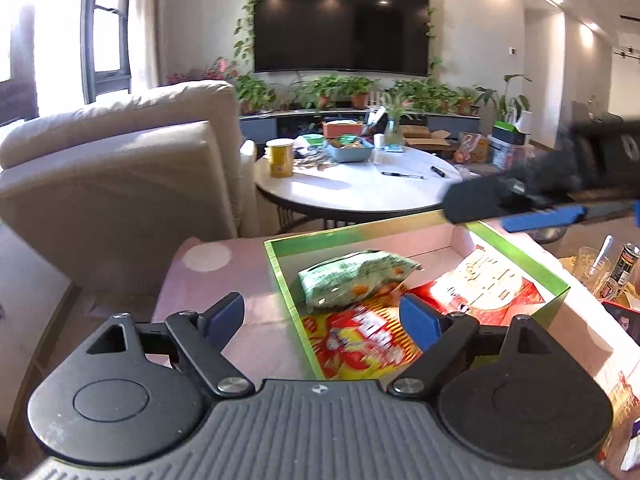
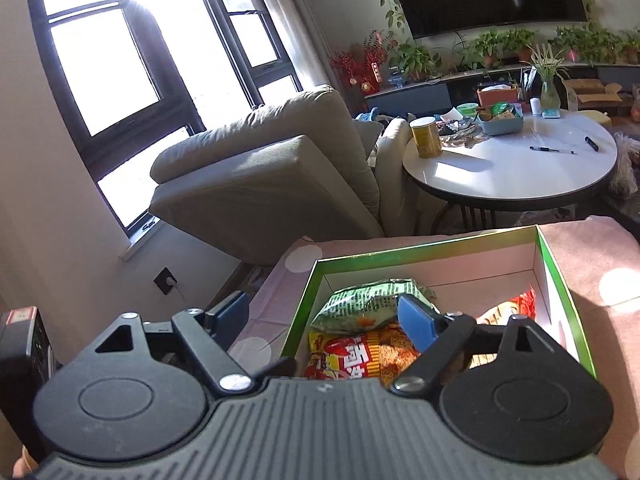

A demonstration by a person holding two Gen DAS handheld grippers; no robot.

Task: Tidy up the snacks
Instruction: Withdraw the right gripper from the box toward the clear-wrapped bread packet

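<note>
Already inside the green-rimmed box (image 1: 280, 276) lie the snacks: a green packet (image 1: 352, 280) rests tilted on top of a red-and-yellow packet (image 1: 360, 344), and toward the box's right wall sits a red packet with a pale printed panel (image 1: 480, 284). From the right wrist view the same order holds — the green packet (image 2: 368, 304) overlaps the red-and-yellow one (image 2: 360, 356) near the box's near-left corner, while the far half of the box (image 2: 432, 248) shows bare white floor and walls. The box stands on a pink cloth with pale dots (image 1: 224, 280) that covers the bench. The left gripper (image 1: 322, 318) hovers over the box's near-left edge with its jaws spread apart and nothing between them; its blue pads touch no packet. The right gripper (image 2: 322, 314) hangs over the same corner, jaws likewise apart and empty, one pad above the green packet without pressing it. In the left wrist view the right gripper's blurred dark body (image 1: 500, 196) crosses above the box's far-right corner. Beyond the box stand a beige armchair (image 1: 120, 168) and a round white table (image 1: 360, 188) carrying a yellow can (image 1: 280, 158).
</note>
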